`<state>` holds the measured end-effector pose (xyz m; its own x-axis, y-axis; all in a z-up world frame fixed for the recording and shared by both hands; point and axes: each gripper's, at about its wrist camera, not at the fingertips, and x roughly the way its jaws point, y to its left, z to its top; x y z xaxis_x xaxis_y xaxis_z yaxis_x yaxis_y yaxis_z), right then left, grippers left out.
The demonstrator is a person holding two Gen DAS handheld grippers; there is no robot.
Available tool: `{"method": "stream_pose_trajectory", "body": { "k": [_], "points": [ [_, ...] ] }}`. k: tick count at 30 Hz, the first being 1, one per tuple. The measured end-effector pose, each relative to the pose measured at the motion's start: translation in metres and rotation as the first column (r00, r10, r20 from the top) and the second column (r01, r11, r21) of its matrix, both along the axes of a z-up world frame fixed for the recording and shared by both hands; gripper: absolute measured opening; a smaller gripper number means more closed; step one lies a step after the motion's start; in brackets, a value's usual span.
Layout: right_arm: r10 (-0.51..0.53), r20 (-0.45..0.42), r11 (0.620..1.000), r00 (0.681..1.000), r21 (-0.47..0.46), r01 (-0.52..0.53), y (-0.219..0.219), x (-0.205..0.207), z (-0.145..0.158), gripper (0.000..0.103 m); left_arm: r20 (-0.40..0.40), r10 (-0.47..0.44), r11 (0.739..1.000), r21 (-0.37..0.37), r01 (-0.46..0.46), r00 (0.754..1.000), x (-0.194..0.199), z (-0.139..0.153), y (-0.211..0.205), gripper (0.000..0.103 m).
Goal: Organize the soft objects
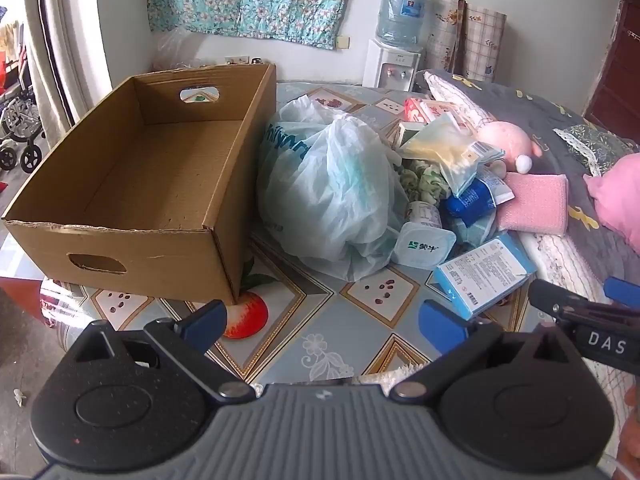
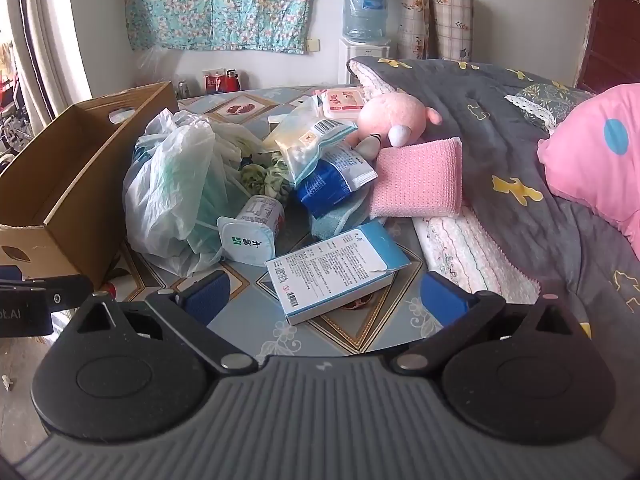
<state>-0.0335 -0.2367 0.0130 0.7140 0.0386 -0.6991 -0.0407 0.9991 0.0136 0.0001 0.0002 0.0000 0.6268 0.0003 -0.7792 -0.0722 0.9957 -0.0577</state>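
Both hand-held grippers, left [image 1: 322,320] and right [image 2: 324,294], gaped wide, empty; a blue-and-white cardboard packet [image 2: 334,270] lay just ahead of the right, a crumpled pale plastic bag [image 1: 332,192] beyond.

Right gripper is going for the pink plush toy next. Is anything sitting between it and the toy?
Yes. The right gripper, open, has the blue-and-white box lying directly ahead of its fingers, then the blue packet and the clear bag piled against the pink plush toy. The pink sponge flanks it.
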Motion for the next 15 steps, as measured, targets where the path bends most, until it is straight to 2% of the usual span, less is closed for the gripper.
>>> {"method": "stream_pose_trajectory", "body": {
  "k": [15],
  "points": [
    [0.000,0.000,1.000,1.000,-0.003,0.000,0.0012,0.0005,-0.0012,0.102,0.000,-0.003,1.000,0.000,0.003,1.000,-0.0004,-0.0003,0.0008,0.103]
  ]
}}
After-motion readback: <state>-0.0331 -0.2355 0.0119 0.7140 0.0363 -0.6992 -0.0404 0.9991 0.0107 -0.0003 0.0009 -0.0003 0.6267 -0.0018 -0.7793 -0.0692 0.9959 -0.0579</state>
